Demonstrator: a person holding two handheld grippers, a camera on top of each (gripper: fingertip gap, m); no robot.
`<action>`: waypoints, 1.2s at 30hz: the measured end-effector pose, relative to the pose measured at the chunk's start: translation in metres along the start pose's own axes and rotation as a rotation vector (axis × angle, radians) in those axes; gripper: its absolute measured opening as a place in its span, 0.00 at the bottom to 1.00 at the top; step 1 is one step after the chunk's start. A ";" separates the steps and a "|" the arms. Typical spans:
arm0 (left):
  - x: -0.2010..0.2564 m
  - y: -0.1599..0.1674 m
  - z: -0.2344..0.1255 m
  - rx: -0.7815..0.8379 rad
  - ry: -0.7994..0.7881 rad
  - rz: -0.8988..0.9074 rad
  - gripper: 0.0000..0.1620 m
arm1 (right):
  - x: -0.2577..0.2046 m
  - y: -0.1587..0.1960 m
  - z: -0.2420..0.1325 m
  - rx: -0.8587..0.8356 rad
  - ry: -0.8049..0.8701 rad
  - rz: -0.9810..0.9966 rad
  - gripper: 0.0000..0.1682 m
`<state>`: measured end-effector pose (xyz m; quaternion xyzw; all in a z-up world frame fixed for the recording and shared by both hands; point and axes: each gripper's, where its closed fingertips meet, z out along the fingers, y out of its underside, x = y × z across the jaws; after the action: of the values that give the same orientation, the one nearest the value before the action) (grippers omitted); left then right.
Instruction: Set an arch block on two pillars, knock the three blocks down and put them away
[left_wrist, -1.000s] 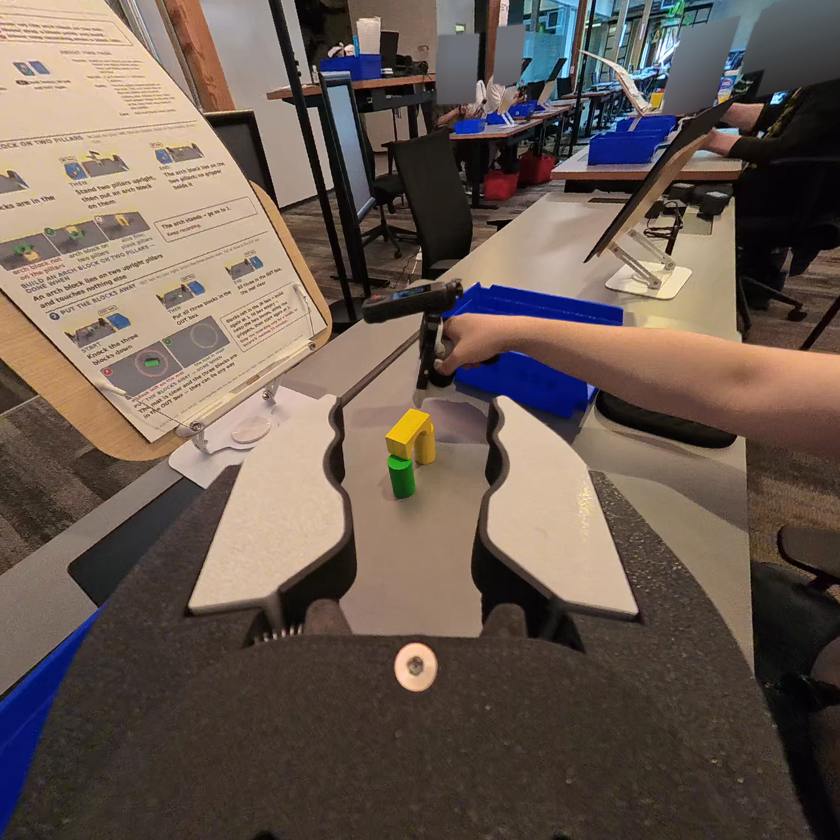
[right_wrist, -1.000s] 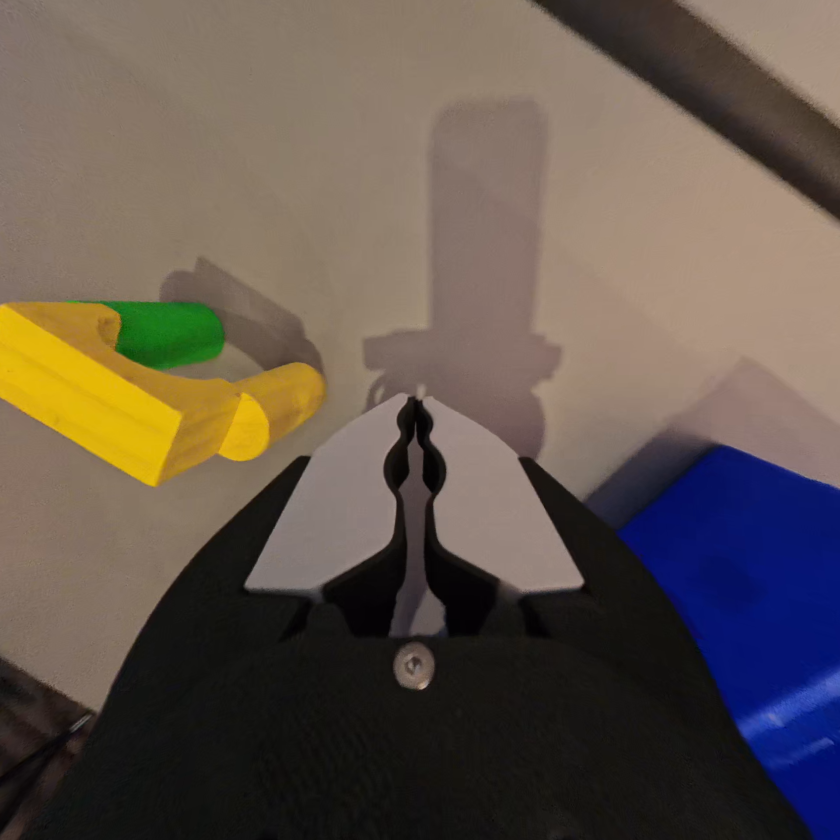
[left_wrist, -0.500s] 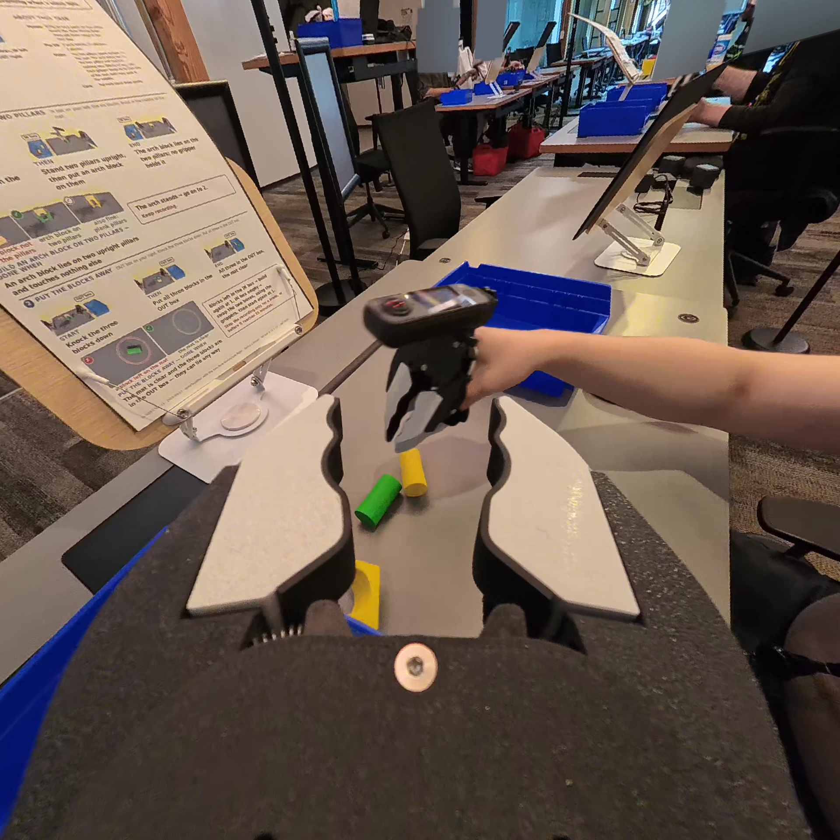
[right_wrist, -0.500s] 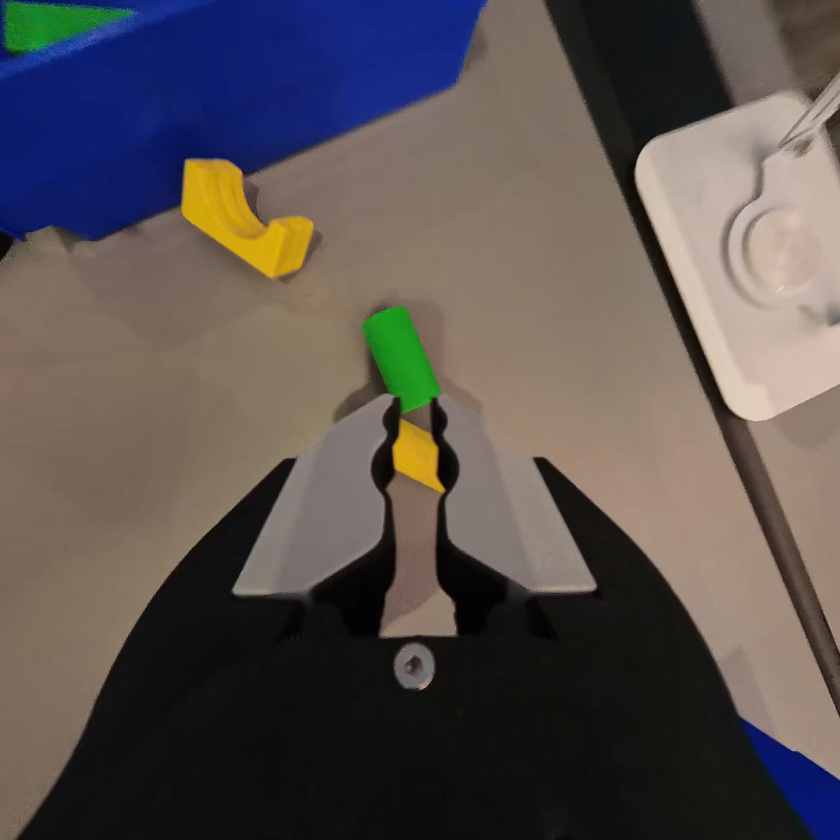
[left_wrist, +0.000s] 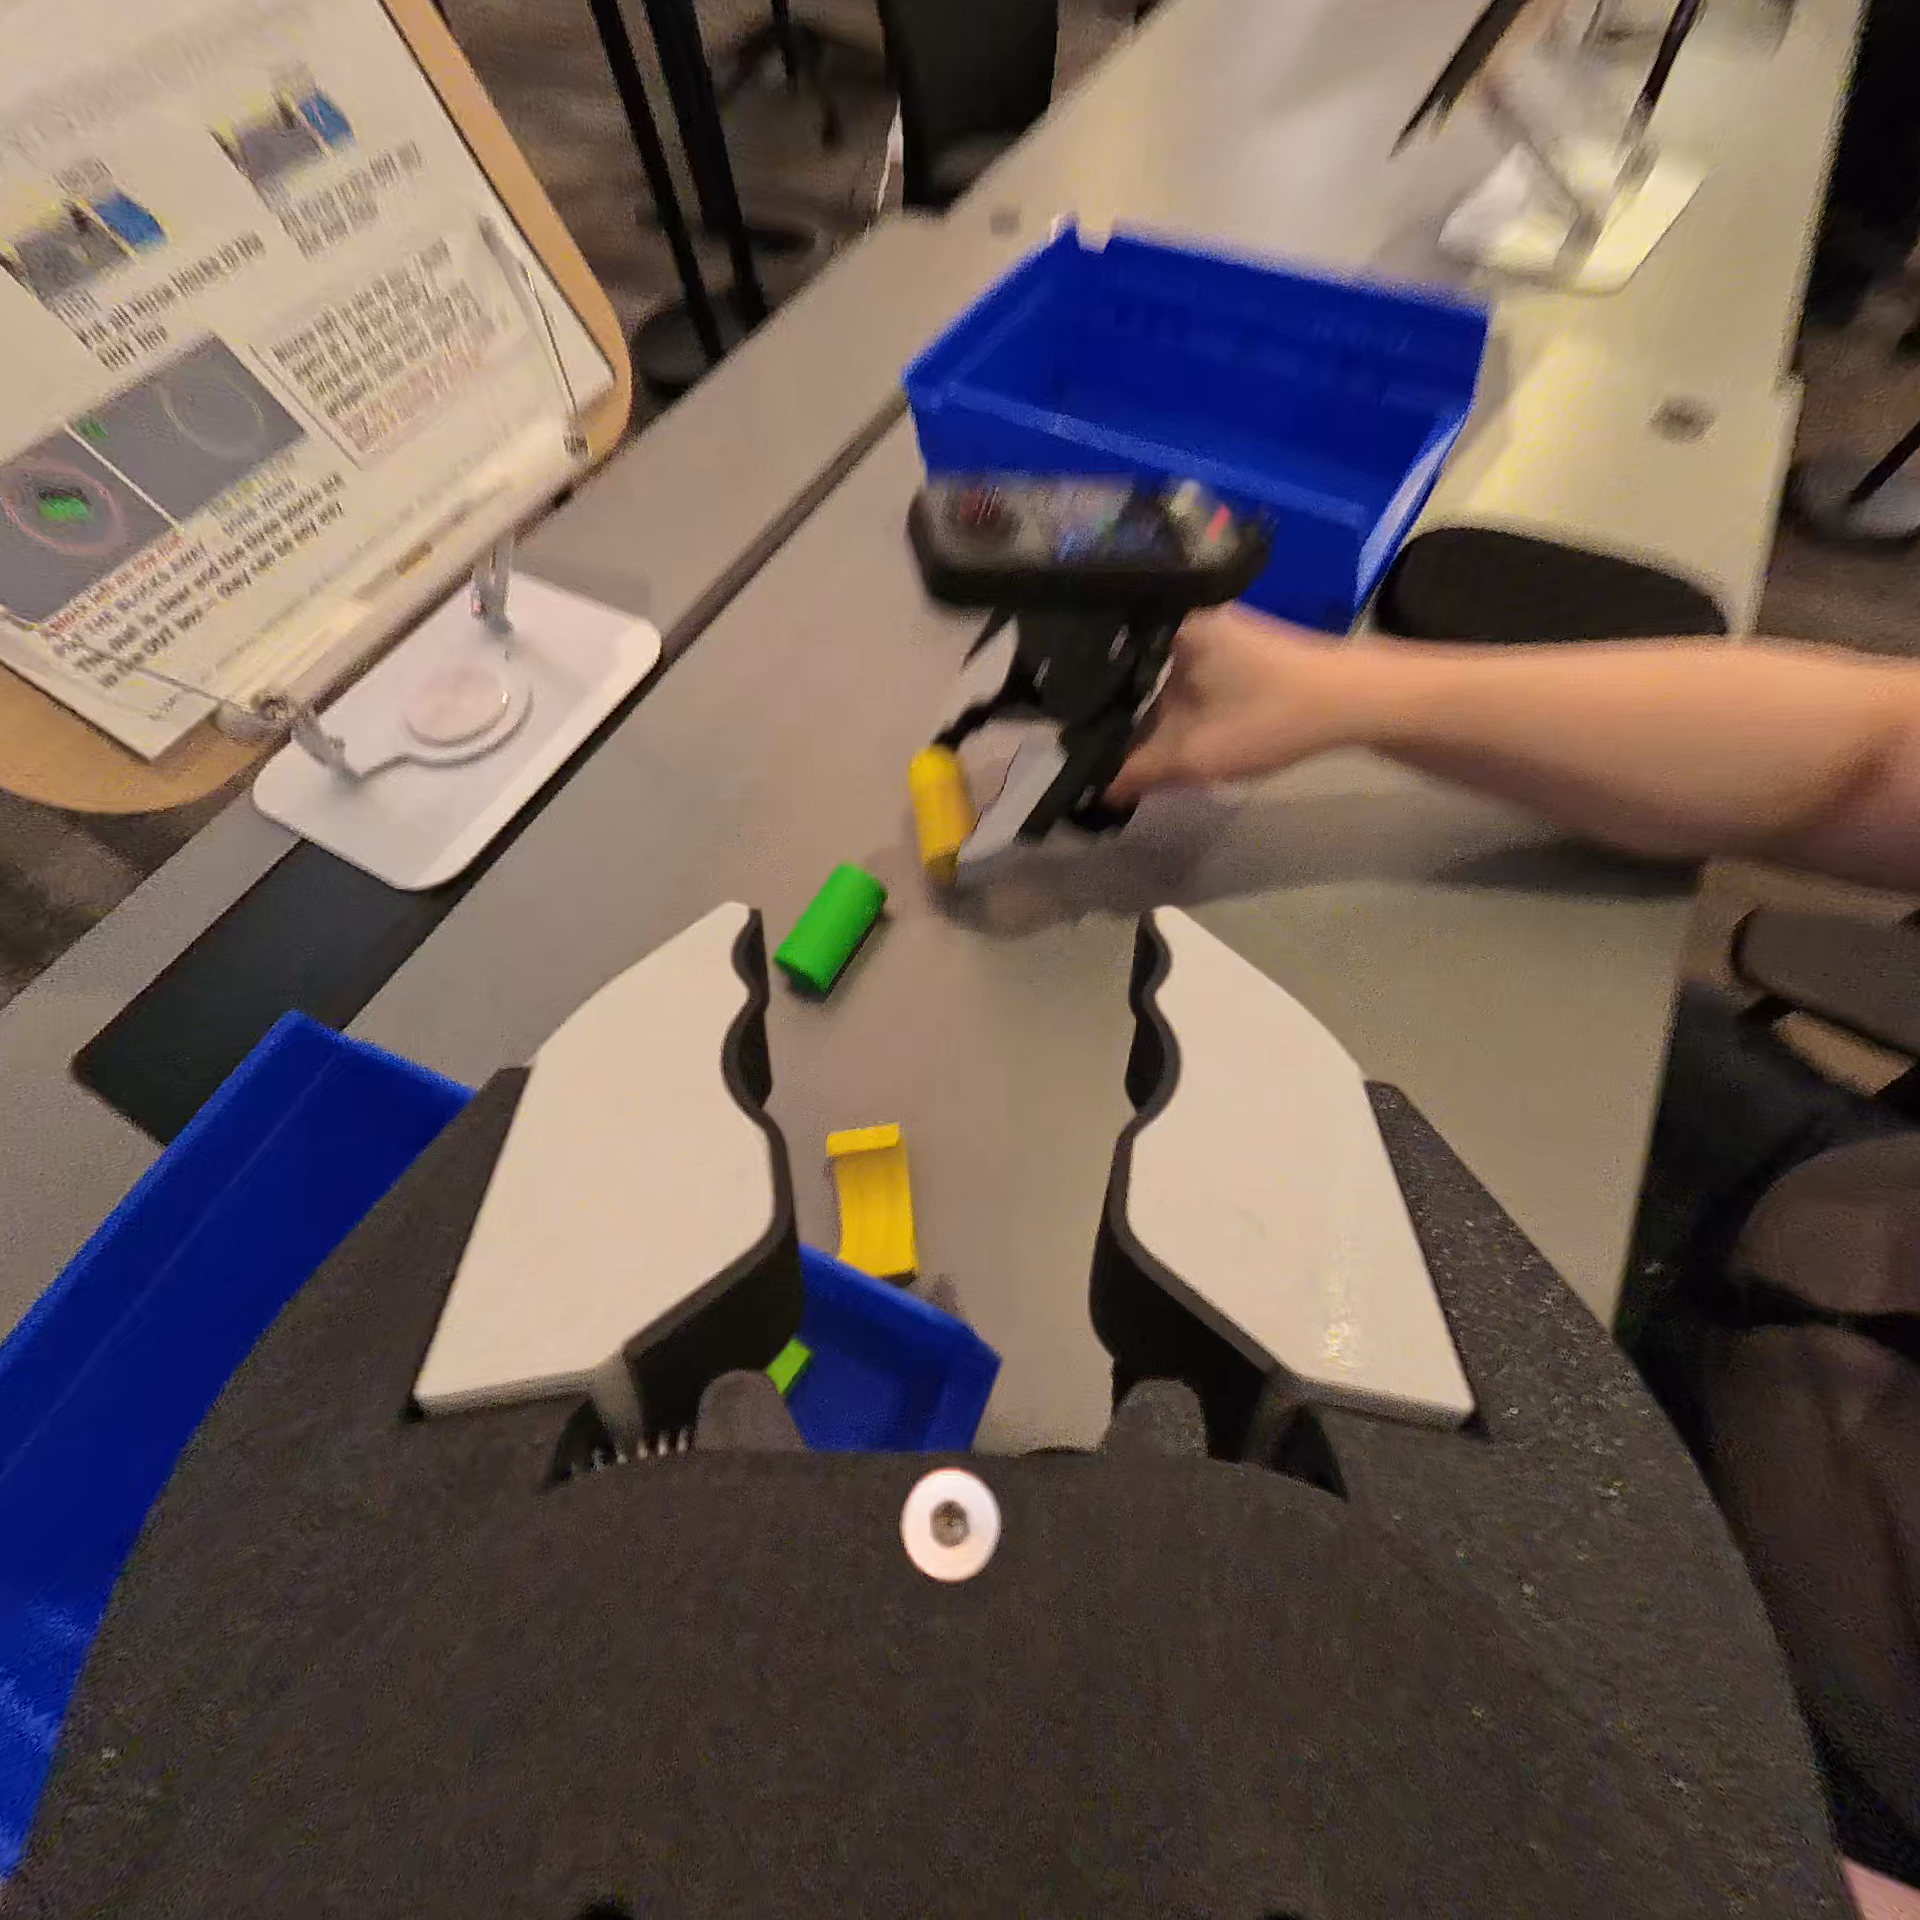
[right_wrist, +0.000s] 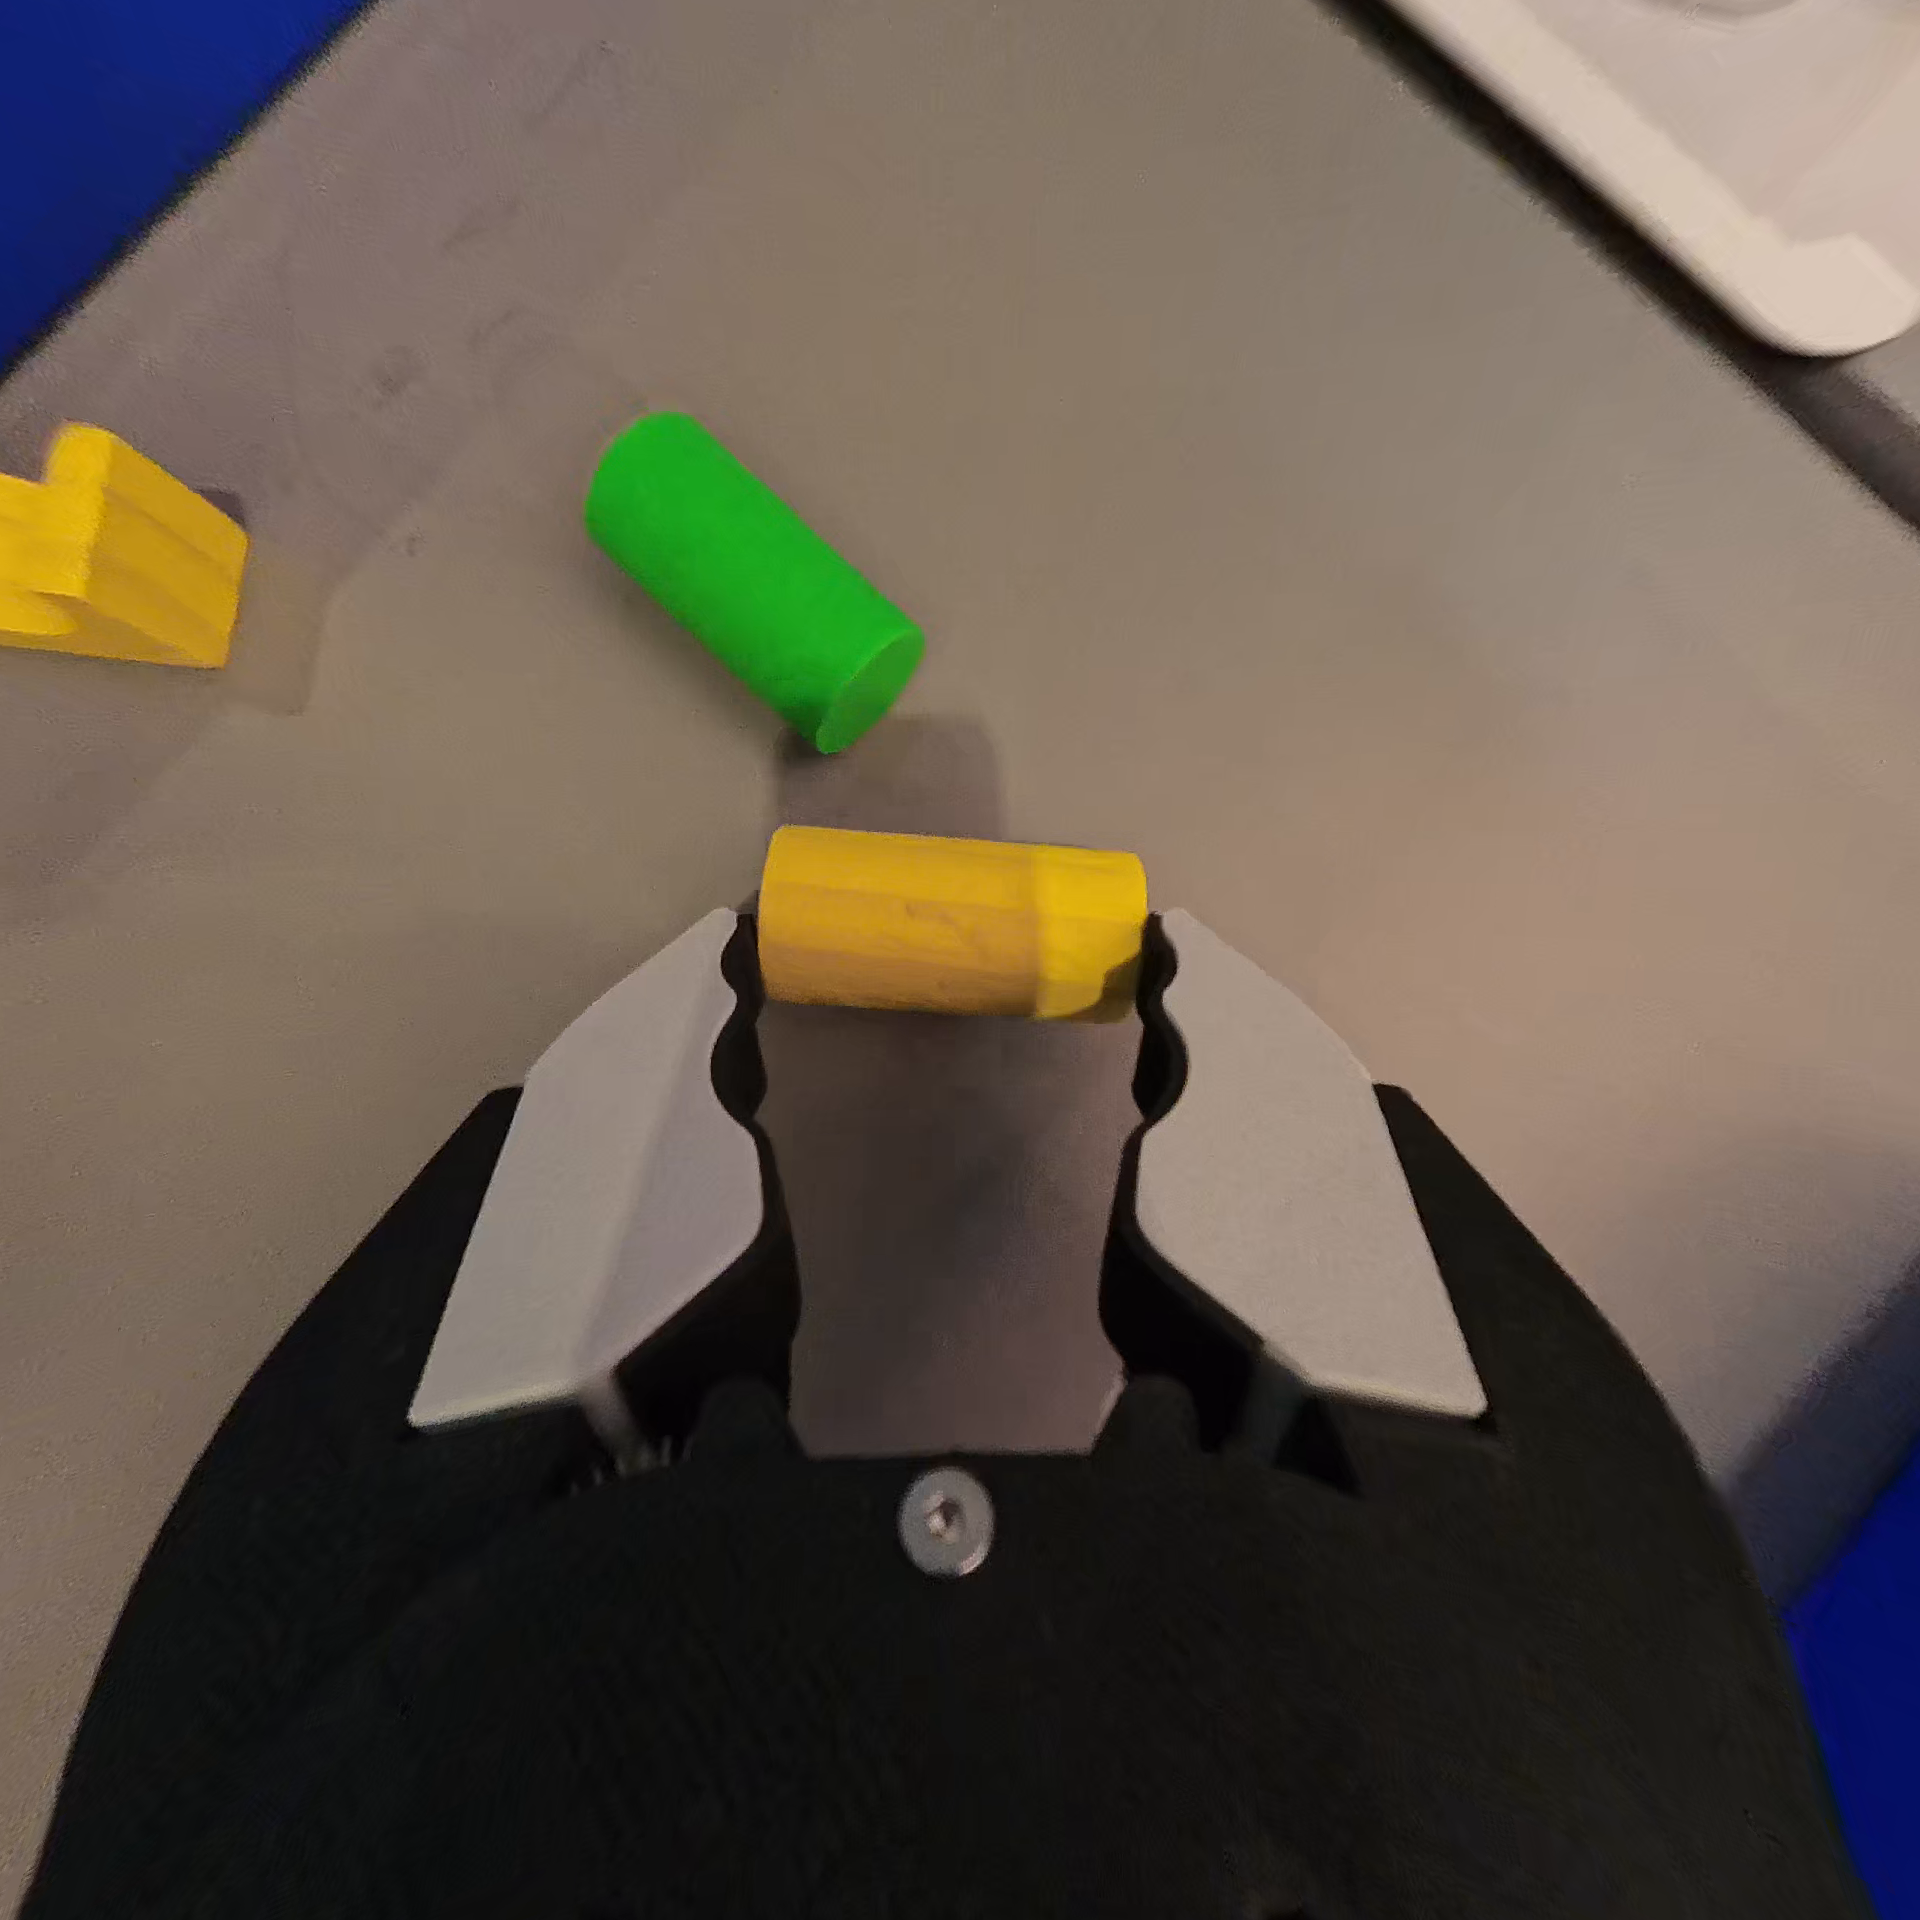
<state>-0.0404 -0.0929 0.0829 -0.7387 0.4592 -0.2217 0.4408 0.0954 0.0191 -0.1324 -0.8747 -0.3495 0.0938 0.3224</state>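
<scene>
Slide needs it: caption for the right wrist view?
Right gripper open around the toppled yellow pillar; green pillar and yellow arch block lie beyond.

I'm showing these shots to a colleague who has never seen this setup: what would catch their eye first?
Probably the three bright blocks lying toppled on the grey table: a green cylinder, a yellow cylinder and a yellow arch near the edge of a blue bin. Next, the right gripper, open, with the yellow cylinder lying crosswise between its fingertips. Behind it stands a second blue bin.
</scene>
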 end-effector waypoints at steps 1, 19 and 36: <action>-0.002 0.005 0.008 -0.049 -0.017 0.029 0.42 | 0.007 -0.005 -0.016 0.026 0.024 -0.006 0.42; -0.063 0.131 0.216 -0.788 -0.310 0.268 0.40 | 0.238 0.205 -0.143 -0.434 0.167 0.369 0.43; -0.064 0.120 0.218 -0.693 -0.231 0.087 0.23 | 0.230 0.058 -0.178 0.073 0.152 0.111 0.37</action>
<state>0.0301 0.0382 -0.1267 -0.8442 0.4851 0.0506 0.2224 0.3664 0.0533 -0.0169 -0.8850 -0.2715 0.0573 0.3738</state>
